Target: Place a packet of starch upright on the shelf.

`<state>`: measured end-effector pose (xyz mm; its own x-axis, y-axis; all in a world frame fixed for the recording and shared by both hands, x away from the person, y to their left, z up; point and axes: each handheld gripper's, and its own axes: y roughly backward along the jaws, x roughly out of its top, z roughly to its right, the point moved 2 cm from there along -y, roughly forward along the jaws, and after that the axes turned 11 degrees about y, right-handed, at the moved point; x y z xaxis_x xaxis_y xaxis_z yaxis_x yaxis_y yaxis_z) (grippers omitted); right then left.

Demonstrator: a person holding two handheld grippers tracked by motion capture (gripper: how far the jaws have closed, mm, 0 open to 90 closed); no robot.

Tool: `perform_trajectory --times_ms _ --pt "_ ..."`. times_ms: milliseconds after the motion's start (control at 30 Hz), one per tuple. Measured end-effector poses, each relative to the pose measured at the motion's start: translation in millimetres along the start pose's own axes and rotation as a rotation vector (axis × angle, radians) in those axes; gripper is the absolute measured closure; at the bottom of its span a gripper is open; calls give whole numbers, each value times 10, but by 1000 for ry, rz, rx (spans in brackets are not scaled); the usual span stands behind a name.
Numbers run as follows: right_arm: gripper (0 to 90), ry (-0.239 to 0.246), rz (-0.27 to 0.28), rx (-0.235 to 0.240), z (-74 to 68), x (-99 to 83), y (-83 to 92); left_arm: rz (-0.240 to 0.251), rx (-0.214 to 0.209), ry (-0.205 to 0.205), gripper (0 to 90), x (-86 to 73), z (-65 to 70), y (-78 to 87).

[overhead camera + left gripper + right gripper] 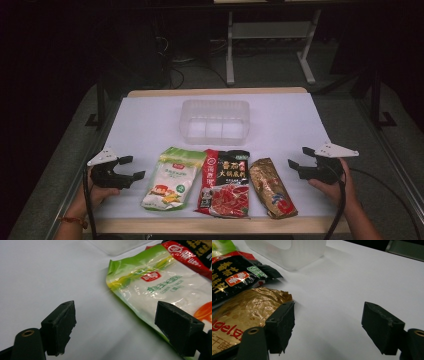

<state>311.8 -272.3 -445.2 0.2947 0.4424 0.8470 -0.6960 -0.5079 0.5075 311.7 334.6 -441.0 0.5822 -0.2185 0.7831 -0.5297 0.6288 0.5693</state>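
Two grippers were held with jaws apart and empty: the left gripper [129, 168] had the green pouch [173, 184] at three o'clock, its long axis toward twelve; the right gripper [297, 166] was flanked by the gold pouch [272, 187].

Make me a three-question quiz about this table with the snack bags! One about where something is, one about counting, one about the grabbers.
1. Where is the clear plastic box?
A. beyond the bags
B. left of the bags
C. on top of the gold bag

2. How many bags lie in the row?
A. two
B. three
C. five

3. How is the left hand-held gripper?
A. shut on the green bag
B. shut on nothing
C. open, holding nothing

Answers:
1 A, it sits farther up the white table.
2 B: the green bag, the red and black bag and the gold bag.
3 C, its jaws stand apart over bare table.
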Motion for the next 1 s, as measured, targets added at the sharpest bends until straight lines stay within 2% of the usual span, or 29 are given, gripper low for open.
perform_trajectory --times_ms 200,300,367,533,600,633,767,867,967,1000 --pt "261 -5 3 6 -19 35 -5 -32 -4 0 168 -34 25 -74" --pt "261 2 1 16 -41 52 -21 -33 -19 -2 168 -36 45 -89" --pt "261 -4 1 27 -65 66 -23 -29 -26 6 168 -29 48 -101" --pt "261 4 8 41 -108 113 -21 -54 -39 3 167 3 72 -174" --pt "261 11 2 47 -131 125 -41 -51 -45 17 165 42 74 -206" --pt "261 16 -4 54 -147 128 -62 -52 -55 23 156 61 76 -227" --pt "264 20 -10 60 -160 130 -86 -76 -60 0 151 140 93 -334" --pt "264 29 -17 67 -172 129 -110 -80 -76 17 144 195 72 -422" --pt "264 30 -22 71 -178 125 -117 -111 -87 20 144 216 70 -535" --pt "264 31 -24 72 -177 120 -121 -139 -86 6 145 236 75 -619"
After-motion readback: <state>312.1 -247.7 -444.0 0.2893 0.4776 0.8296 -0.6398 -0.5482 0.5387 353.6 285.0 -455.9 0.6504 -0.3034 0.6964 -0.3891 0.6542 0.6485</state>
